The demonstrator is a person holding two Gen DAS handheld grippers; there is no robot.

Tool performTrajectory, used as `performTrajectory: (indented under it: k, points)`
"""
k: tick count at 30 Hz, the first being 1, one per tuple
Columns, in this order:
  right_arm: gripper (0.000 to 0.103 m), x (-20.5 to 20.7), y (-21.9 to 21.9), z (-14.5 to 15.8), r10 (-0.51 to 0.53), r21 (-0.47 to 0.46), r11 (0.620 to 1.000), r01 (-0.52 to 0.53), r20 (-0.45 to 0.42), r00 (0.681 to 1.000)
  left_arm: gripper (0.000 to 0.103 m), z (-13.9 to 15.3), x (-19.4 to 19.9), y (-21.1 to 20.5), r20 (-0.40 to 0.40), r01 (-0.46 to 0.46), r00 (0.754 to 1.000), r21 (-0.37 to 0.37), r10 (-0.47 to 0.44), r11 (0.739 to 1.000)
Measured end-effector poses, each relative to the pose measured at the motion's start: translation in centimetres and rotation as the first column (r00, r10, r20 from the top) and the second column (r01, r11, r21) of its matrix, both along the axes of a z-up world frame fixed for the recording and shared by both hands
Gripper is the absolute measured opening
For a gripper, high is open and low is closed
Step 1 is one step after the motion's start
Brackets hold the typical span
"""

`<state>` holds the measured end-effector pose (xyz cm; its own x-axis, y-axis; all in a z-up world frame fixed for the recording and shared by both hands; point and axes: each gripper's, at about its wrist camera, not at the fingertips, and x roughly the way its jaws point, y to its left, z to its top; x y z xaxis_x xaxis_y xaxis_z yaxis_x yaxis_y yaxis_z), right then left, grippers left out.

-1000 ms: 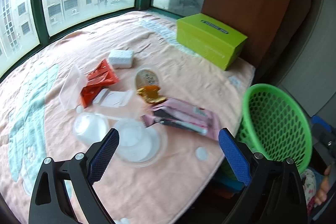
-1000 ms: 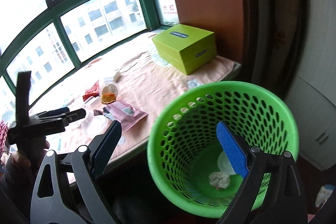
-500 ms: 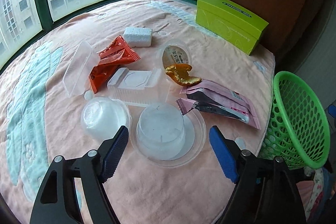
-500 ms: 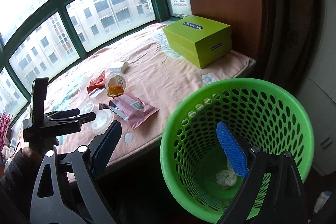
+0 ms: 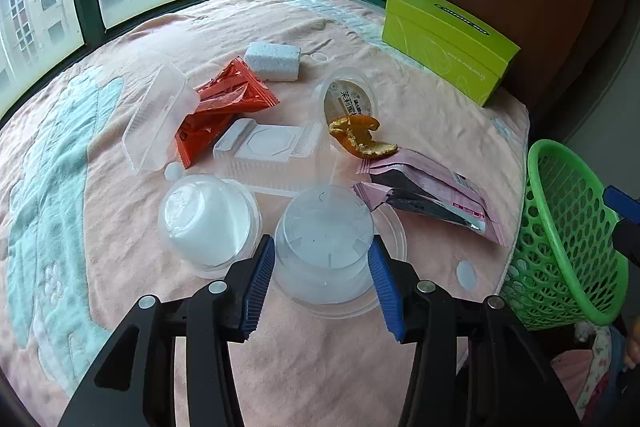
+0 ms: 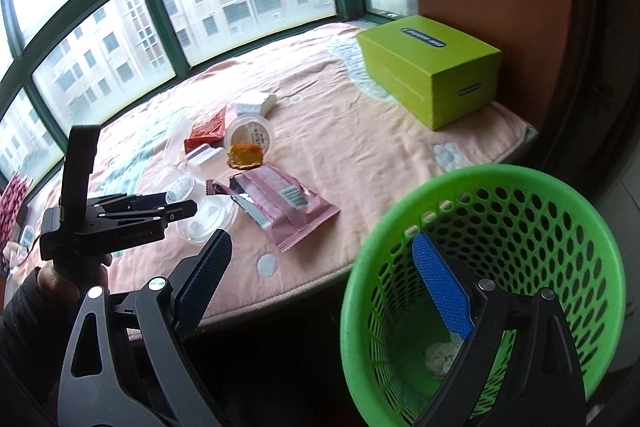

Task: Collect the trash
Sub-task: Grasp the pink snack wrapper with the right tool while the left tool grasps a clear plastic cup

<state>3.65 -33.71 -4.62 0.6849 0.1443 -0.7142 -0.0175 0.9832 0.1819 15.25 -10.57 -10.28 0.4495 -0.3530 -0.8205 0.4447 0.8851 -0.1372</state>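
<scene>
My left gripper [image 5: 322, 269] has its blue pads on both sides of an upturned clear plastic cup [image 5: 324, 239] on the pink cloth; the pads touch or nearly touch it. The left gripper also shows in the right wrist view [image 6: 188, 209]. A second, white upturned cup [image 5: 208, 219] sits just left of it. My right gripper [image 6: 320, 287] is open over the rim of the green mesh basket [image 6: 532, 187], which holds crumpled paper [image 6: 440, 355]. The basket [image 5: 560, 227] stands off the cloth's right edge.
Trash lies on the cloth: pink wrappers [image 5: 432, 195], orange peel [image 5: 360, 139], a labelled round tub [image 5: 350, 99], a clear tray [image 5: 268, 143], a red packet [image 5: 216, 103], a clear lid [image 5: 156, 119], a white foam block [image 5: 272, 61]. A green box [image 5: 448, 43] sits at the back right.
My left gripper has moved down and forward over the clear cup and narrowed its jaws around it. The right gripper has stayed open at the basket, shifting slightly.
</scene>
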Motion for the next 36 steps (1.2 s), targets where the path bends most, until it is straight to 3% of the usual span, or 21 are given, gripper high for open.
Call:
performTrajectory:
  k: [9, 18, 29, 36]
  points:
    - [0.091, 3.6, 2.7, -1.1, 0.169, -0.033, 0.985, -0.17, -0.049, 0.984, 0.046, 2.0, -1.0, 1.4, 0.026, -0.013, 1.0, -0.043, 0.014, 0.999]
    - [0.091, 8.3, 3.9, -4.0, 0.315, -0.036, 0.945, -0.324, -0.161, 0.935, 0.046, 4.5, -1.4, 3.5, 0.058, -0.045, 0.997, -0.086, 0.05, 0.995]
    - [0.091, 12.7, 4.5, -6.7, 0.377, -0.012, 0.92, -0.392, -0.252, 0.891, 0.046, 5.1, -1.0, 4.9, 0.052, -0.073, 0.995, -0.109, 0.079, 0.991]
    - [0.08, 13.9, 5.2, -7.9, 0.391, -0.019, 0.911, -0.413, -0.283, 0.876, 0.046, 5.1, -0.9, 5.1, 0.05, -0.071, 0.996, -0.111, 0.077, 0.991]
